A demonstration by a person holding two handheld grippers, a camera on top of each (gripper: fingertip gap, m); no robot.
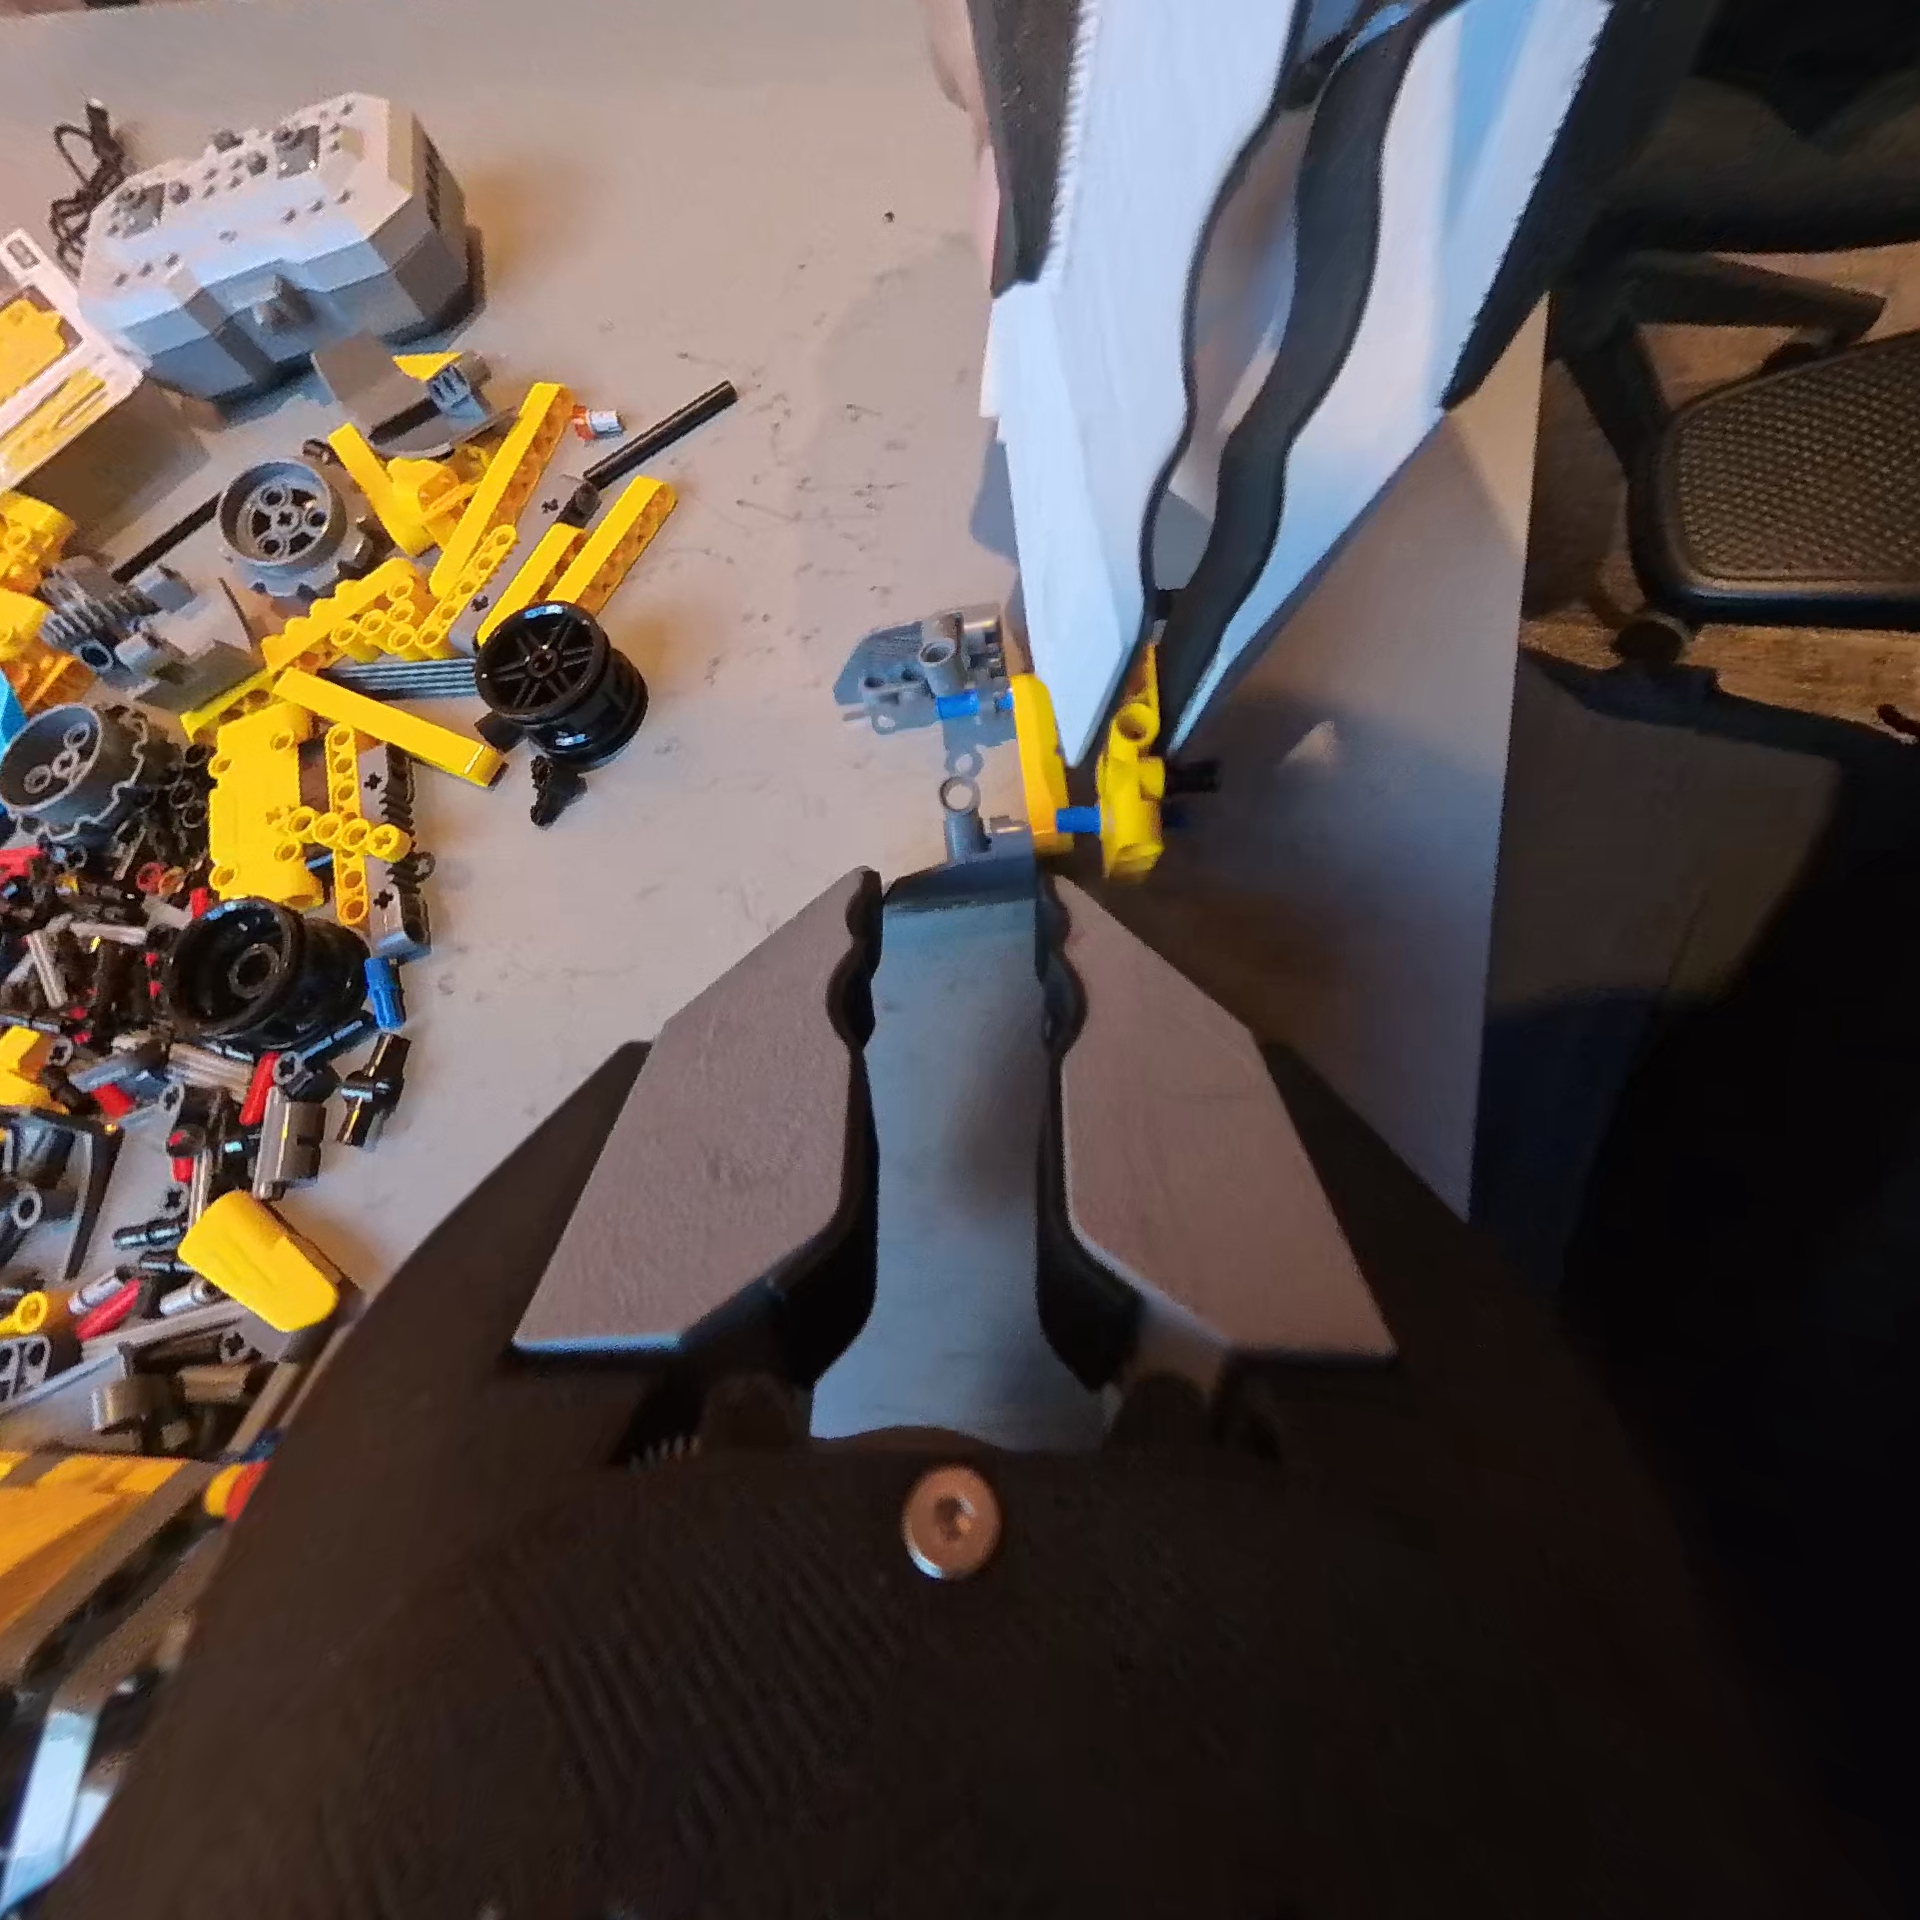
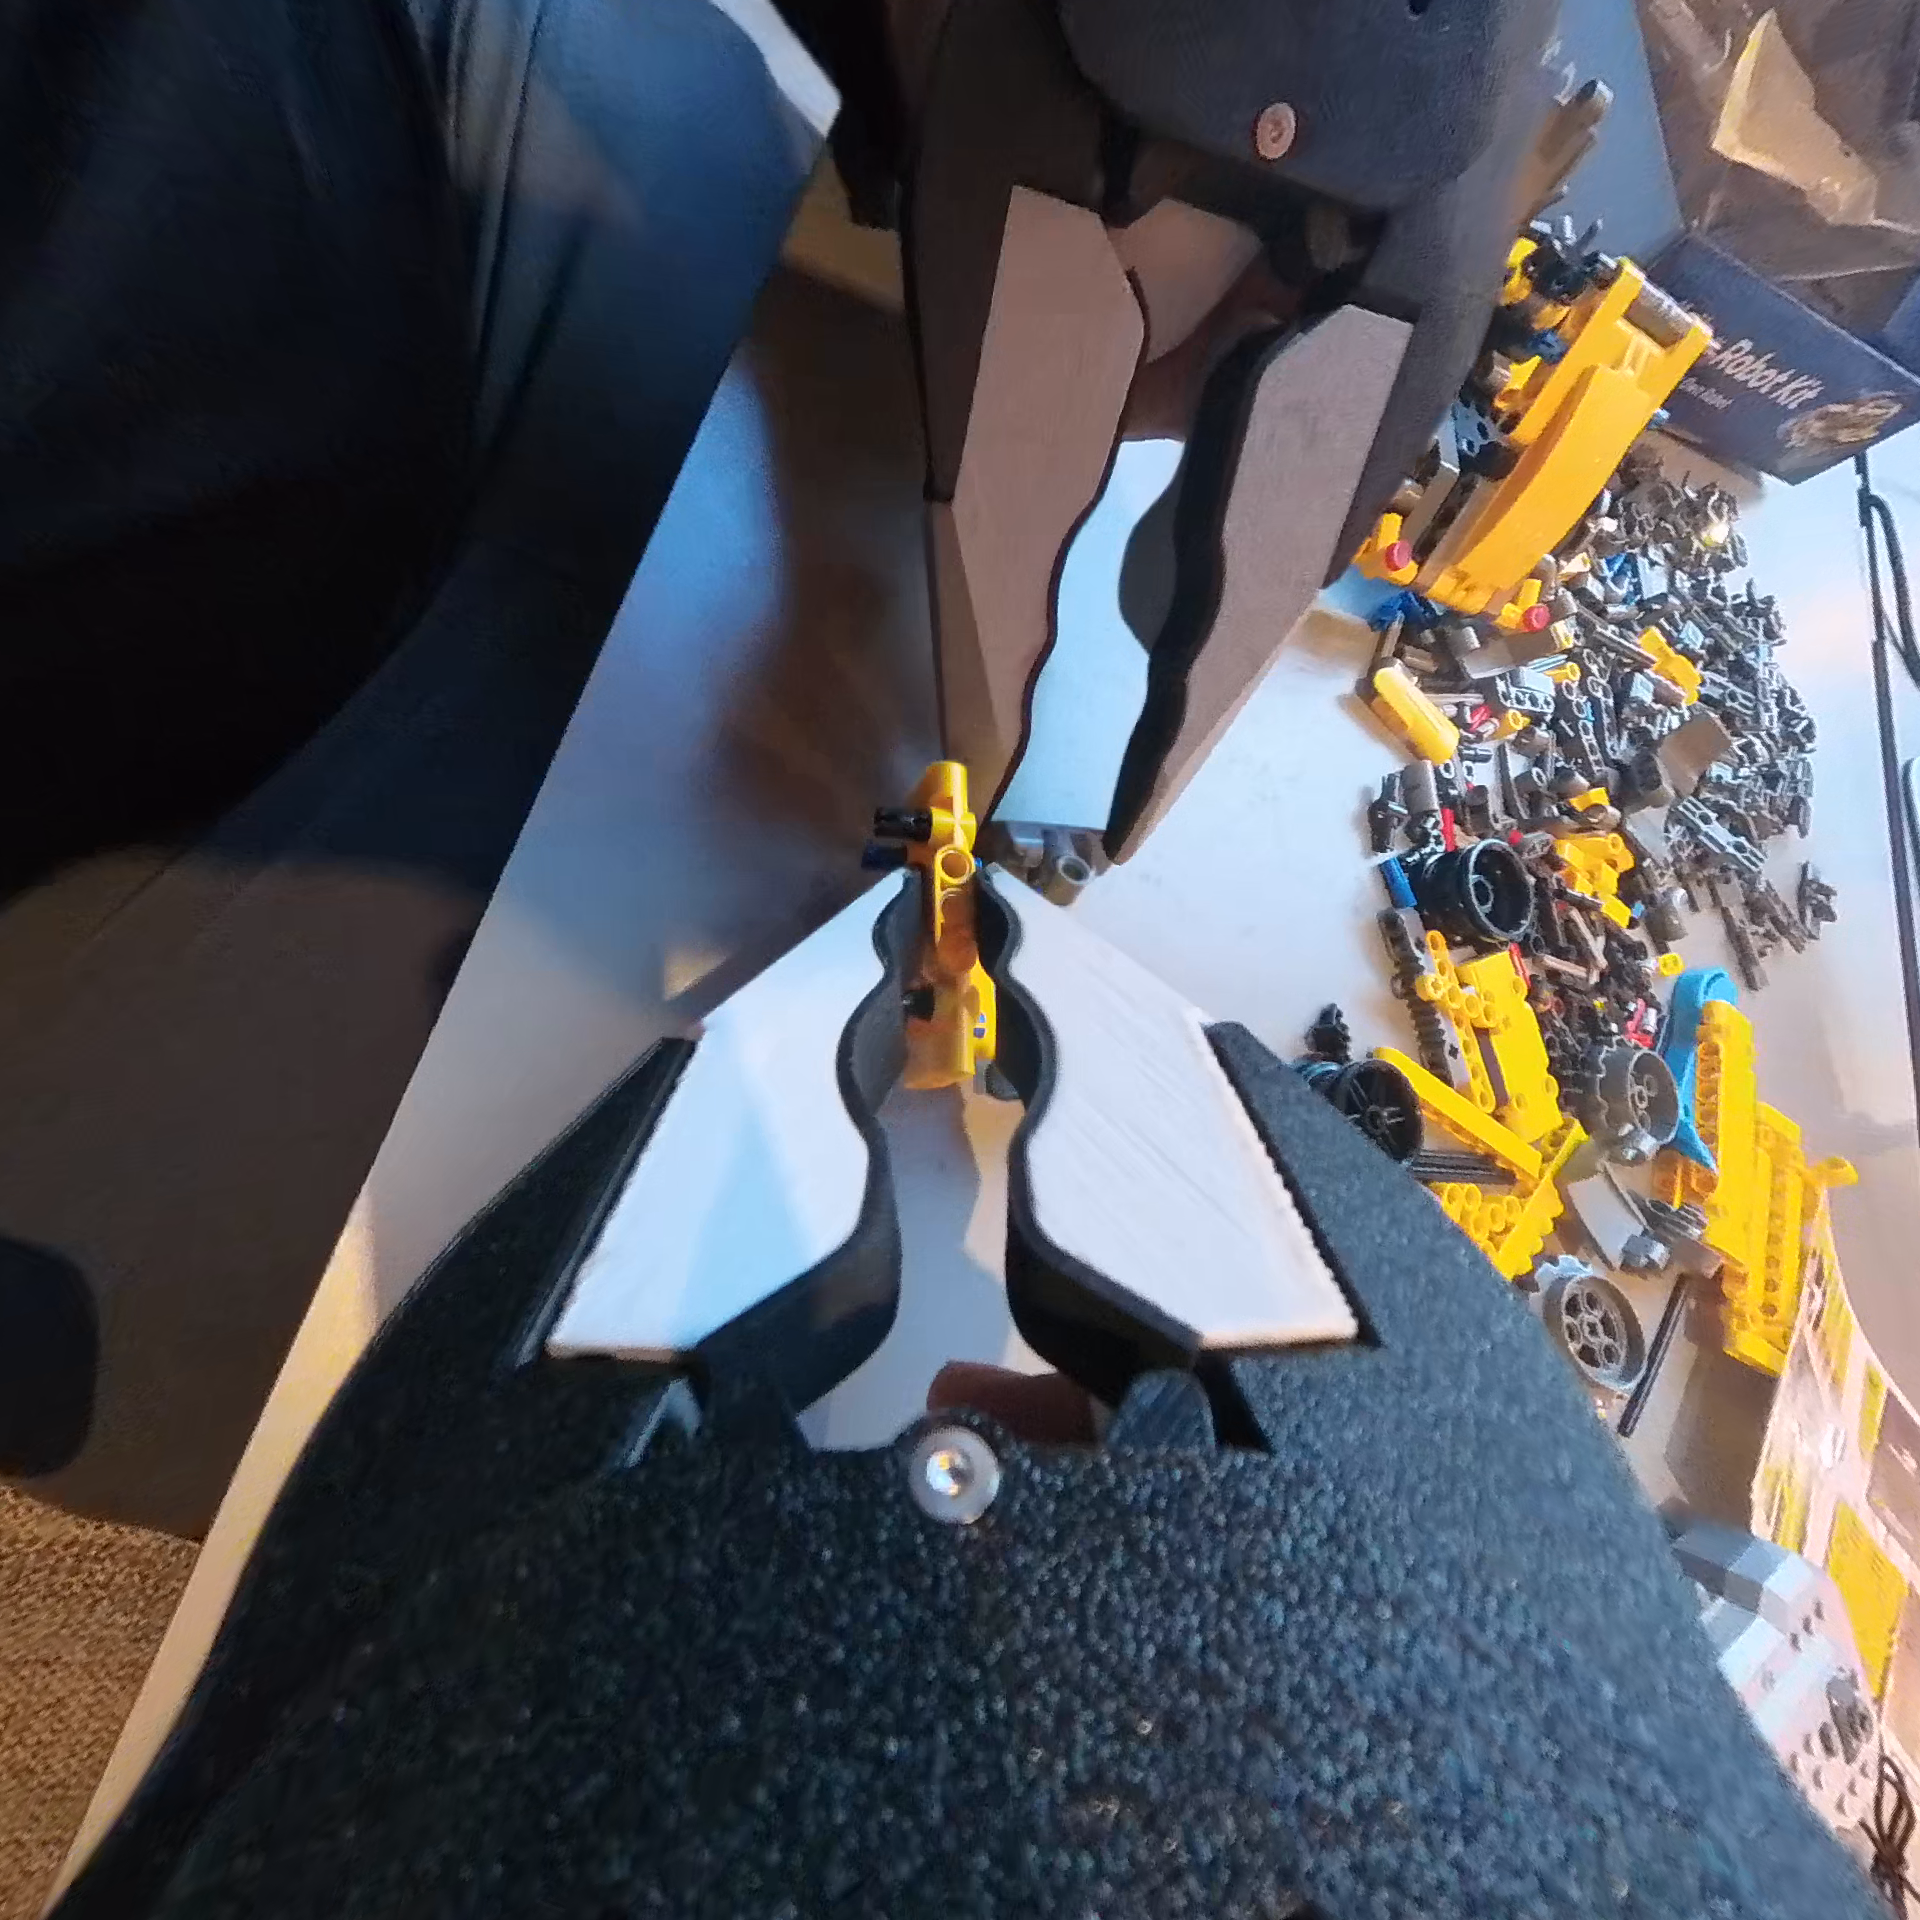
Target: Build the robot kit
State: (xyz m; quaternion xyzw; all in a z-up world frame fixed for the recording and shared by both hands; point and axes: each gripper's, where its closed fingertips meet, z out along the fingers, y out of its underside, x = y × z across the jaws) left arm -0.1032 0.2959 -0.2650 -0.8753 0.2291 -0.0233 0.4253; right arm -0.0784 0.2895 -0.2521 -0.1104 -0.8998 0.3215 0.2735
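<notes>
My left gripper (image 1: 961, 894), with grey pads, is shut on a grey brick piece (image 1: 971, 847) just above the grey table (image 1: 748, 291) near its right edge. That piece belongs to a small grey and yellow assembly with blue pins (image 1: 1039, 764). My right gripper (image 2: 940, 894), with white pads, is shut on the yellow connector (image 2: 945, 997) at the assembly's other end. The two grippers meet tip to tip. The right gripper (image 1: 1127, 727) comes down from above in the left wrist view. The left gripper (image 2: 1049, 821) shows in the right wrist view with the grey piece (image 2: 1049, 847).
A pile of loose yellow, black and grey parts (image 1: 312, 790) covers the table's left, with black wheels (image 1: 561, 675) and a grey block (image 1: 281, 239). A part-built yellow model (image 2: 1538, 436) and a dark blue box (image 2: 1787, 384) lie beyond. An office chair (image 1: 1787, 499) stands off the table's edge. My left and right fingertips are right by each other. From either gripper's tips it is about 25 cm to the grey block (image 1: 281, 239).
</notes>
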